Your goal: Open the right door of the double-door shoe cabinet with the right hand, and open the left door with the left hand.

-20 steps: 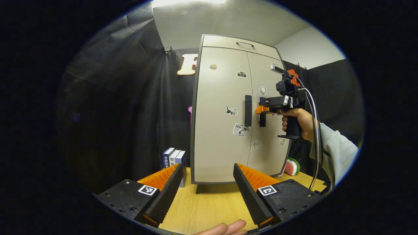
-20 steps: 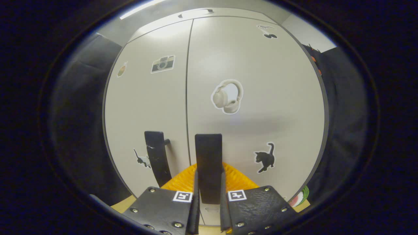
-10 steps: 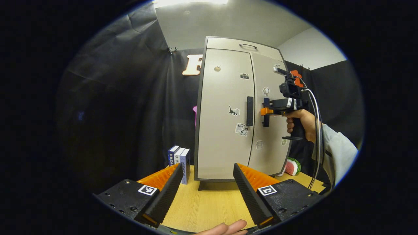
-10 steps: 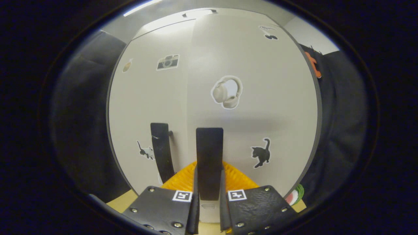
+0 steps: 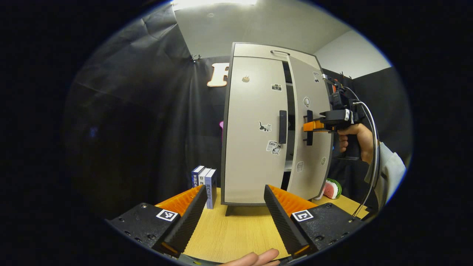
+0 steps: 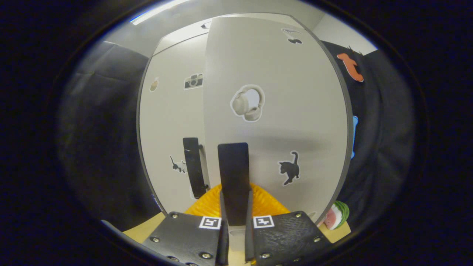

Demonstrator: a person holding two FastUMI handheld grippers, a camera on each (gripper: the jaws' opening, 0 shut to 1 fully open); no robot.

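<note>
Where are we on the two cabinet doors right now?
Partly done: the right door is ajar, with a dark gap between it and the left door. In hand: the right gripper is shut on the right door's handle. Left to do: finish swinging that door, then the left door, which sits closed with its handle untouched; the left gripper is open, back over the table.
</note>
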